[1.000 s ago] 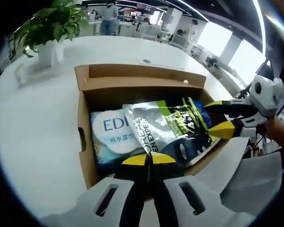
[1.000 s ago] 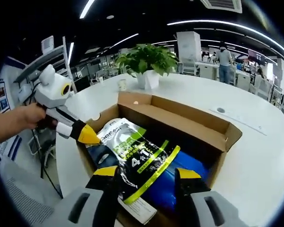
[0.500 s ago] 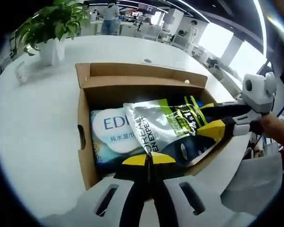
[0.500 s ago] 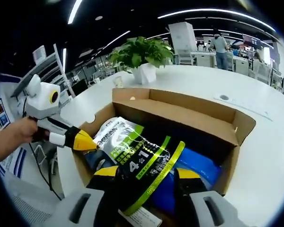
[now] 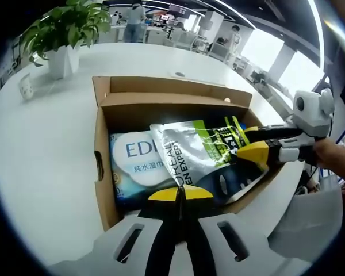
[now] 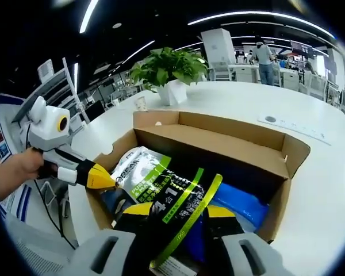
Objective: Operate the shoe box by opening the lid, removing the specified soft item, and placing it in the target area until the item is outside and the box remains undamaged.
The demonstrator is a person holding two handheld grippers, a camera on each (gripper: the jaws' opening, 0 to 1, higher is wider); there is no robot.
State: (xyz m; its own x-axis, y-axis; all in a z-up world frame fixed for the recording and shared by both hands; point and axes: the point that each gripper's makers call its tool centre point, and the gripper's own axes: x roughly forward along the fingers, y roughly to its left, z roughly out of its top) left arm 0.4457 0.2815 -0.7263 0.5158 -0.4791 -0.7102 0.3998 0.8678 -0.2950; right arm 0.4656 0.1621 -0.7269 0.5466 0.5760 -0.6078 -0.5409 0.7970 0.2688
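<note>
inside the open shoe box (image 5: 161, 100), both grippers are pinching the l'oréal pouch (image 5: 201, 155): left gripper (image 5: 180, 194), right gripper (image 6: 172, 210).

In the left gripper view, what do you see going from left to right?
Potted plant → blue wipes pack → silver and green pouch → right gripper.
</note>
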